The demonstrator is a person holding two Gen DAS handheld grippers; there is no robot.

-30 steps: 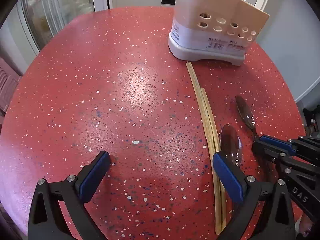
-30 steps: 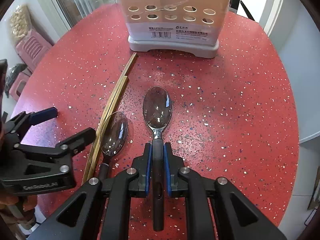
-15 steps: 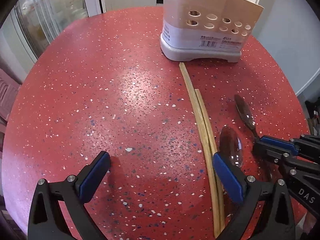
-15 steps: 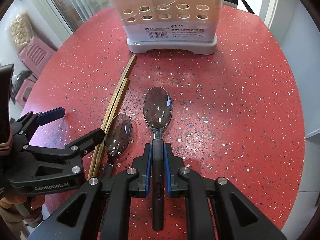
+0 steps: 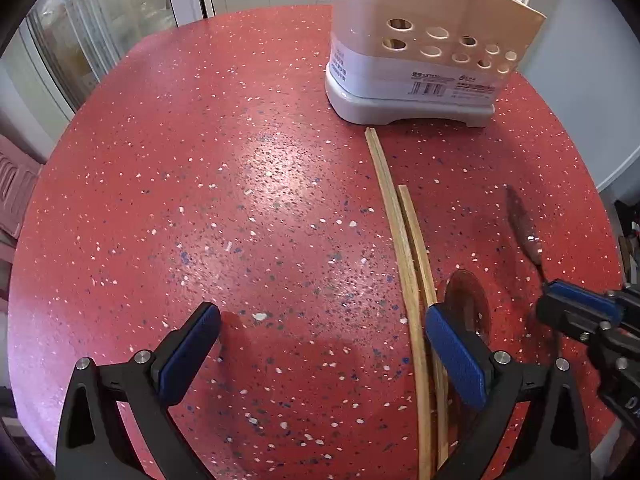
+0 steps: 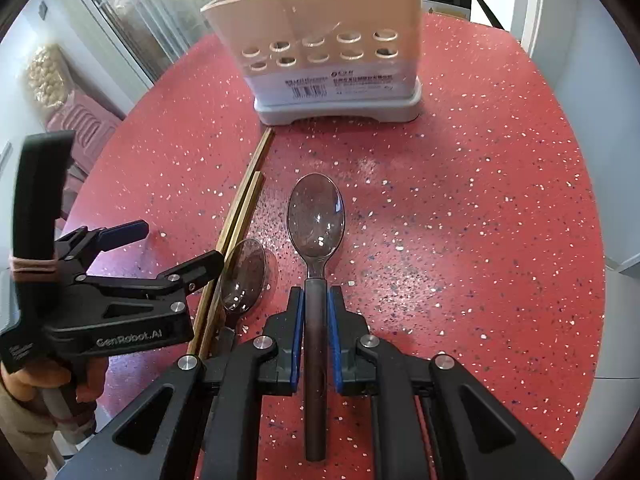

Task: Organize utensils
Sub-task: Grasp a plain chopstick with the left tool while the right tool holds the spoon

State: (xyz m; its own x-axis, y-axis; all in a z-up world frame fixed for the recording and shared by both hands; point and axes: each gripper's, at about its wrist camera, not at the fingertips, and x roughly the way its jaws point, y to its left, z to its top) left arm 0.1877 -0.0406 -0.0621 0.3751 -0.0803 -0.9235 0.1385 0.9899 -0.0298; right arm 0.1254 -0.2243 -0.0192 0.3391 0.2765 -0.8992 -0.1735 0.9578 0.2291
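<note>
My right gripper [image 6: 316, 300] is shut on the dark handle of a metal spoon [image 6: 316, 220], held above the red table with its bowl forward; the spoon [image 5: 522, 224] and right gripper [image 5: 576, 312] also show in the left wrist view. My left gripper [image 5: 320, 336] is open and empty, low over the table; it shows in the right wrist view [image 6: 180, 248]. A second spoon [image 6: 243, 274] lies on the table by its right finger [image 5: 456, 356]. Two wooden chopsticks [image 5: 404, 240] lie side by side, pointing at the beige utensil holder [image 6: 320, 40], which holds spoons.
The round red speckled table [image 5: 200, 200] ends close on the right near a pale wall. Glass doors and a pink stool [image 6: 80, 128] stand beyond the left edge. The holder [image 5: 420, 60] stands at the table's far side.
The right gripper has lifted the held spoon higher, so the holder's top and its spoons come into view. The left gripper has drifted slightly and stays open.
</note>
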